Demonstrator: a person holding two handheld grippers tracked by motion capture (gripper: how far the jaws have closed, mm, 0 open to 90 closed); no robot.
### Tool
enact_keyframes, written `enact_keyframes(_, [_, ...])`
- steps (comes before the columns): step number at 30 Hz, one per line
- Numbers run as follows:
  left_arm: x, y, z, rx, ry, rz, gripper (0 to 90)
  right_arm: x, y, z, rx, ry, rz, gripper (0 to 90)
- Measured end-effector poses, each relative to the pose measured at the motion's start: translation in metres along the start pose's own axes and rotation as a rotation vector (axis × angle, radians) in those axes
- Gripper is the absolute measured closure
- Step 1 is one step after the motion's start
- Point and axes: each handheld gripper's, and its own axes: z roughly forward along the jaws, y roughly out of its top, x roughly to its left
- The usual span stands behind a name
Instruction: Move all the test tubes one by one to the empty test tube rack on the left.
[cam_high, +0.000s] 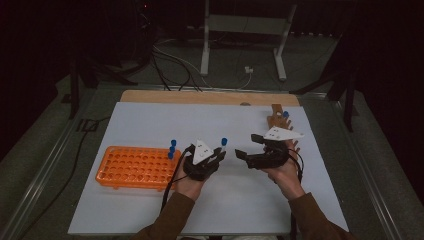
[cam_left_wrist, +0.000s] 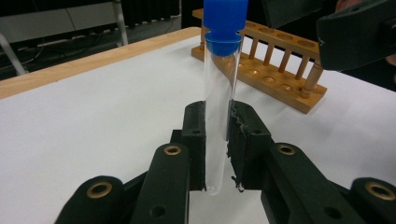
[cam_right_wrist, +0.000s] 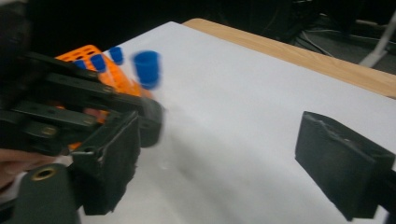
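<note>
Three blue-capped tubes (cam_high: 172, 148) upright in orange rack (cam_high: 131, 167); left gripper (cam_left_wrist: 218, 140) clamping capped tube (cam_left_wrist: 220, 93), right gripper (cam_right_wrist: 224, 154) wide, empty

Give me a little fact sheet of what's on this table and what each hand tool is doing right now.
Surface: white table top with a wooden edge at the far side
Left tool: shut on a clear test tube, held upright
Tube cap: blue cap, on
Right tool: open, nothing between its pads, beside the left tool
Orange rack: at the left, a few blue-capped tubes standing at its right end
Wooden rack: at the far right, the holes I can see hold nothing
</note>
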Motion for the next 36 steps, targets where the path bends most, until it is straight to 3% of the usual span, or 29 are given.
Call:
enact_keyframes(12, [0.009,-0.009,-0.019,0.006,0.002,-0.004,78.2,-0.011,-0.009,-0.005,-0.007,-0.047,0.004,0.3])
enact_keyframes(16, [0.013,-0.012,-0.027,-0.002,-0.003,-0.023,78.2,-0.014,-0.011,-0.008,-0.02,-0.061,0.02,0.3])
enact_keyframes(27, [0.021,-0.023,-0.052,0.009,0.004,-0.012,78.2,-0.022,-0.02,-0.015,-0.02,-0.107,0.037,0.3])
enact_keyframes(36, [0.032,-0.033,-0.071,0.01,0.019,-0.025,78.1,-0.025,-0.026,-0.022,-0.036,-0.11,0.061,0.4])
